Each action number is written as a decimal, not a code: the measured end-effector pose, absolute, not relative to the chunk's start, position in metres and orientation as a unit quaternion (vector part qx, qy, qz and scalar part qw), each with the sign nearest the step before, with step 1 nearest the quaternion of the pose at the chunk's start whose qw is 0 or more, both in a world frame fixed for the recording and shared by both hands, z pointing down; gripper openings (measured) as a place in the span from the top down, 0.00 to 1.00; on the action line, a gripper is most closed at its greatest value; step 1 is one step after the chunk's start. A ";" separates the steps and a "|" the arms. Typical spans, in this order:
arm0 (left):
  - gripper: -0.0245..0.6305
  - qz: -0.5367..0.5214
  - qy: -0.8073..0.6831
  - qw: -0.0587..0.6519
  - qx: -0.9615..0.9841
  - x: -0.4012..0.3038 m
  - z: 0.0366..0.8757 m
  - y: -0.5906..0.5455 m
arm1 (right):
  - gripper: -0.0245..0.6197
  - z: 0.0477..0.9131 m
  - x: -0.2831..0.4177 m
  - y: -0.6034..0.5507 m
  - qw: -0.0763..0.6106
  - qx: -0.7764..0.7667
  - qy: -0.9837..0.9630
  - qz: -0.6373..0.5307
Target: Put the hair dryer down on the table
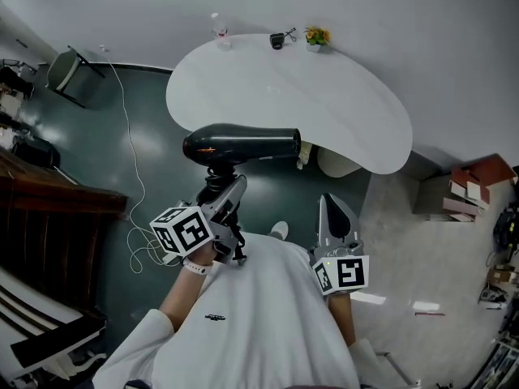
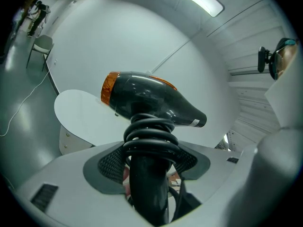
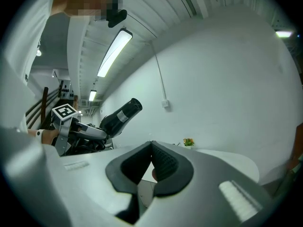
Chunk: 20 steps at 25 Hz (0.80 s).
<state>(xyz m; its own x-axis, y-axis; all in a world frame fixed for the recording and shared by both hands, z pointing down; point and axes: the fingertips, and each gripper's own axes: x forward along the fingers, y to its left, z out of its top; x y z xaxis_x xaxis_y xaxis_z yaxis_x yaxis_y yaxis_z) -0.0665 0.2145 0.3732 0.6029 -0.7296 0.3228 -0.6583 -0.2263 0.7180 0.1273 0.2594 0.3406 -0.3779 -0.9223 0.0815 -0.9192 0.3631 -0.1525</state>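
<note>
I'm clamping the hair dryer [image 1: 243, 146] by its handle in my left claw [image 1: 229, 201], holding it in the air with the barrel running left-right. The surface [image 1: 340, 112] is lying just beyond it, so I'm figuring forward and down. The right claw [image 1: 334, 215] is sitting closed and empty.

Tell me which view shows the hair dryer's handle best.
The left gripper view. The hair dryer fills its centre, and the handle, with the cord coiled around it, stands between the jaws of the left gripper. The head view shows the body from above, the handle mostly hidden. The right gripper view shows only the barrel.
</note>
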 end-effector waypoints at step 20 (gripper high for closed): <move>0.52 0.011 -0.410 0.466 0.784 -0.033 0.400 0.153 | 0.95 0.338 0.135 0.210 0.005 -0.580 0.807 -0.114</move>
